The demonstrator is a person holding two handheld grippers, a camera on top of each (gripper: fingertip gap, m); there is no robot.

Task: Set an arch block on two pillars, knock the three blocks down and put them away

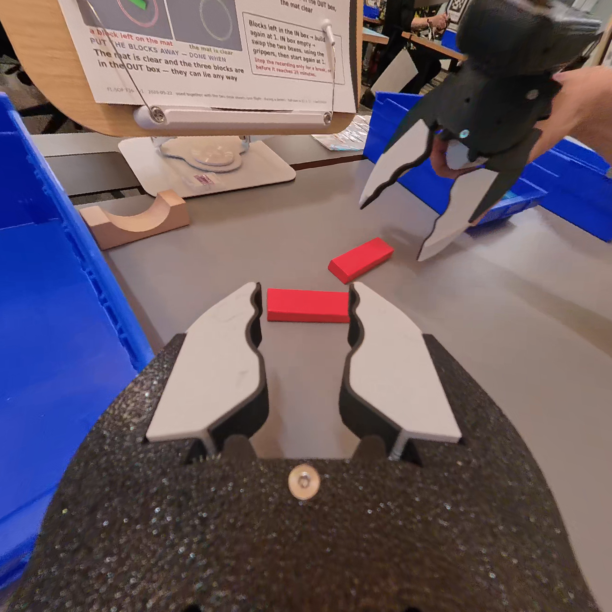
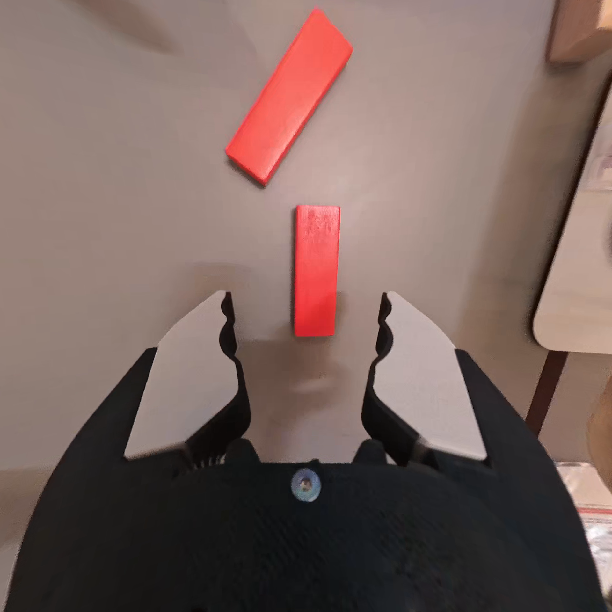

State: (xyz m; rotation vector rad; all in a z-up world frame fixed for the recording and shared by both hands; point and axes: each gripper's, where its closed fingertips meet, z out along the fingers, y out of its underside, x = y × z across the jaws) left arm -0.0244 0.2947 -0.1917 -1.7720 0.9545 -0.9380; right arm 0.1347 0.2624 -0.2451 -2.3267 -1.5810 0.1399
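Note:
Two flat red blocks lie on the grey mat (image 1: 496, 314). In the left wrist view, my left gripper (image 1: 304, 289) is open and empty, and one red block (image 1: 308, 304) lies crosswise just beyond its fingertips, filling the gap between them. The second red block (image 1: 361, 260) lies at an angle behind it. My right gripper (image 1: 392, 231) hovers open above the mat, right of that block. In the right wrist view, the right gripper (image 2: 305, 294) is open and empty over the near end of a red block (image 2: 316, 258) that points away from it. The other red block (image 2: 288, 99) lies diagonally farther off.
A blue bin (image 1: 49, 298) stands close on the left and another blue bin (image 1: 563, 185) at the back right. A wooden arch block (image 1: 139, 218) lies at the back left, before a white stand base (image 1: 265, 165) holding a printed sheet (image 1: 215, 49). A hand (image 1: 586, 109) holds the right gripper. Spacing between my two grippers at the tips: around 20 cm.

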